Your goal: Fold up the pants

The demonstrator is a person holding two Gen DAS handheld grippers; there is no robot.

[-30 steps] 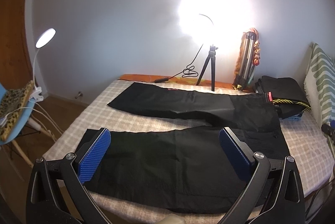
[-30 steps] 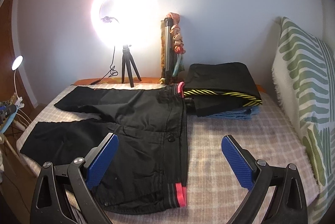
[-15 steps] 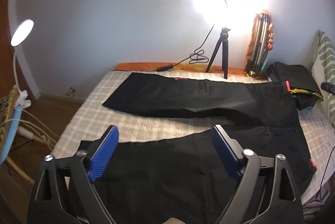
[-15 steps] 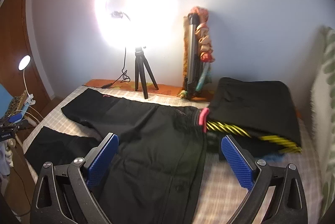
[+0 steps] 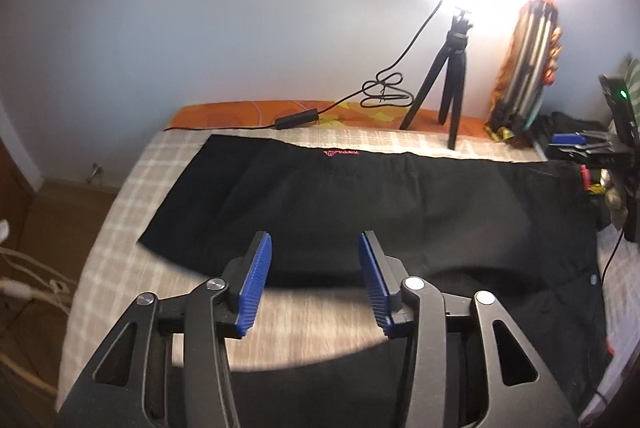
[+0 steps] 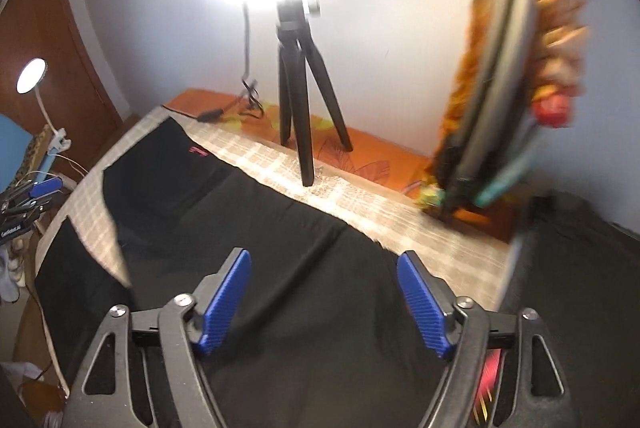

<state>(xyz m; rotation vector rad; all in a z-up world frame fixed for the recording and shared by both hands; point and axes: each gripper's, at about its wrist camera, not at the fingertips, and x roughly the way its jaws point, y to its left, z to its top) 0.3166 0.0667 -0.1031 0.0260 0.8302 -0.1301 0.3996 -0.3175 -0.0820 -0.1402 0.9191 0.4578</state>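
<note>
Black pants (image 5: 360, 204) lie spread flat on the checked bed cover (image 5: 168, 168), legs apart and pointing left. My left gripper (image 5: 314, 278) is open and empty, hovering over the strip of bed cover between the two legs, just short of the far leg. My right gripper (image 6: 324, 298) is open and empty above the far leg near the waist end (image 6: 280, 268). The right gripper also shows at the right edge of the left wrist view (image 5: 580, 148). The left gripper shows at the left edge of the right wrist view (image 6: 28, 200).
A lit ring light on a black tripod (image 5: 452, 84) stands at the far bed edge with its cable (image 5: 384, 94). A folded tripod bundle (image 6: 504, 80) leans on the wall. Folded dark clothes (image 6: 580, 268) lie at the right. A desk lamp (image 6: 30, 76) stands at the left.
Both grippers have moved forward across the bed toward the far leg and the wall. Both jaws have narrowed but stay open.
</note>
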